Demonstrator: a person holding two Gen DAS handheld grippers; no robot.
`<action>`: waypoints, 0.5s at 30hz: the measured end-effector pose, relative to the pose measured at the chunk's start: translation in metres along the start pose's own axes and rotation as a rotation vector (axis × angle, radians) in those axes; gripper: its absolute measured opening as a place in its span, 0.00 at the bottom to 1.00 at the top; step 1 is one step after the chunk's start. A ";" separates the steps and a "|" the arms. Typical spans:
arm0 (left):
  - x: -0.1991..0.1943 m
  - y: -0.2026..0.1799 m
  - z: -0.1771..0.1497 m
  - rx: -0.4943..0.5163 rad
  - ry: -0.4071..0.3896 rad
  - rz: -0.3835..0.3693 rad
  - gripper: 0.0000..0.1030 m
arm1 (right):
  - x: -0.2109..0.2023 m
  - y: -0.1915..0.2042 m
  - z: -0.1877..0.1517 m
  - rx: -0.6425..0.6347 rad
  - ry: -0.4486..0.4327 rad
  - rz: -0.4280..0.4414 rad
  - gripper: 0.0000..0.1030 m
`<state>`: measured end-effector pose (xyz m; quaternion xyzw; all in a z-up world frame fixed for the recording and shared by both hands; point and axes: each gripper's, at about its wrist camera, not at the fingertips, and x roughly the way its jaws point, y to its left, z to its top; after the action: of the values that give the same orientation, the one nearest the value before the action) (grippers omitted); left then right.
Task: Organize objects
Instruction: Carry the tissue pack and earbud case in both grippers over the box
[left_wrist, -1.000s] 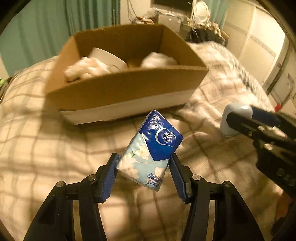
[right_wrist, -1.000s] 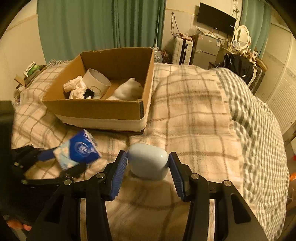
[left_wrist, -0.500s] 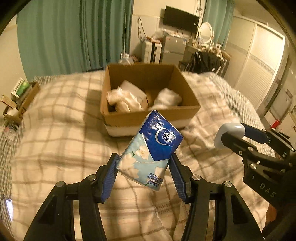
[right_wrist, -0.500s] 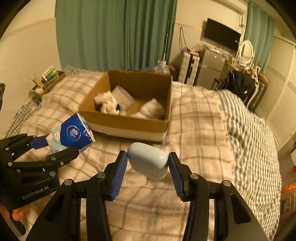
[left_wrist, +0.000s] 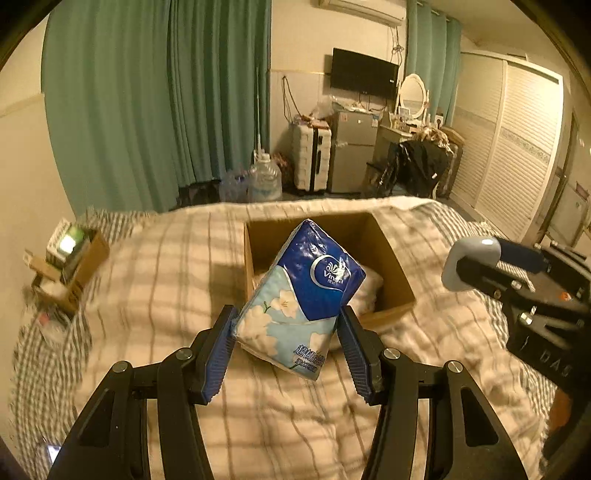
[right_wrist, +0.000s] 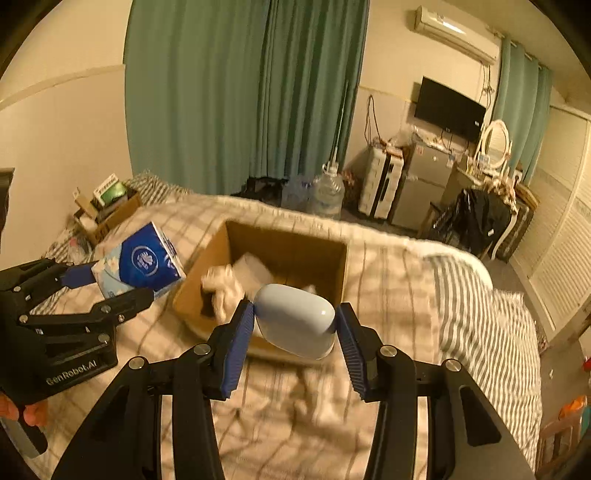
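Grippers aloft over plaid bed (left_wrist: 147, 295): our left gripper (left_wrist: 288, 334) clamps tissue pack (left_wrist: 299, 306), right gripper (right_wrist: 293, 328) clamps pale blue case (right_wrist: 295, 325); cardboard box (right_wrist: 291, 240) at 12 o'clock.

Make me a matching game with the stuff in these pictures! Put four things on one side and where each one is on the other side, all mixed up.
Things:
1. tissue pack
2. pale blue case
3. cardboard box
4. water jug

Places:
A. on the floor by the green curtain
B. held in the left tongs
C. on the checked bed, with white things inside
D. held in the right tongs

Pairs: 1-B, 2-D, 3-C, 4-A
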<state>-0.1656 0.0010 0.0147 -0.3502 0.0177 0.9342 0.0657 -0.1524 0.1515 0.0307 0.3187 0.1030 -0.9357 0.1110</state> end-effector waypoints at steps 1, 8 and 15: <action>0.003 0.001 0.007 0.002 -0.006 0.007 0.55 | 0.002 -0.002 0.008 -0.001 -0.007 0.000 0.44; 0.033 0.005 0.048 0.019 -0.042 0.028 0.55 | 0.036 -0.017 0.060 0.007 -0.042 0.008 0.44; 0.085 -0.006 0.070 0.063 -0.031 0.031 0.55 | 0.100 -0.023 0.092 -0.019 -0.031 0.023 0.44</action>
<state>-0.2739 0.0219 0.0121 -0.3331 0.0516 0.9394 0.0626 -0.2879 0.1348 0.0428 0.3043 0.1065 -0.9381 0.1266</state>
